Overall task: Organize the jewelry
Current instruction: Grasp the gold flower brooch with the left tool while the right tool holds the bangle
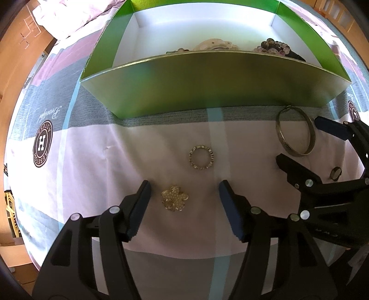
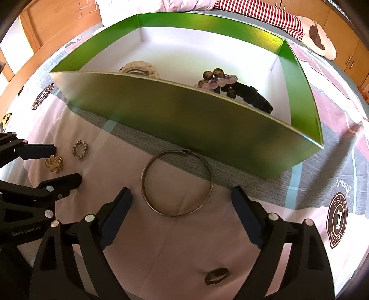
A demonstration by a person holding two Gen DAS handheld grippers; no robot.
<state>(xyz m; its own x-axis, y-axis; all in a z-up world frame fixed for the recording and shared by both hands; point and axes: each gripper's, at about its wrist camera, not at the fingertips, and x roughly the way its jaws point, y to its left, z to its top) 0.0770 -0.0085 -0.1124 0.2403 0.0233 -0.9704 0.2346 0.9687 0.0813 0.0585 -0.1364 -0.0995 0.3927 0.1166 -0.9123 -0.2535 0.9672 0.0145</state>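
- The left wrist camera looks steeply down along its fingers, close over the bedsheet [image 1: 96, 161].
- The right wrist camera looks down likewise, just to its right.
- Both views share the green box [image 1: 207, 85], bangle [image 2: 176, 182] and flower brooch [image 1: 174, 200].

A bed [image 2: 180, 242] carries the scene, spread with a sheet in pale pink, grey and light-blue bands. Round dark-brown logo badges [image 1: 43, 144] are printed on it. At the head lie a white pillow [image 1: 69, 16], a red-and-white striped cloth [image 2: 272, 16] and a cream soft toy [image 2: 319, 42]. Wooden cabinets [image 2: 57, 20] stand behind.
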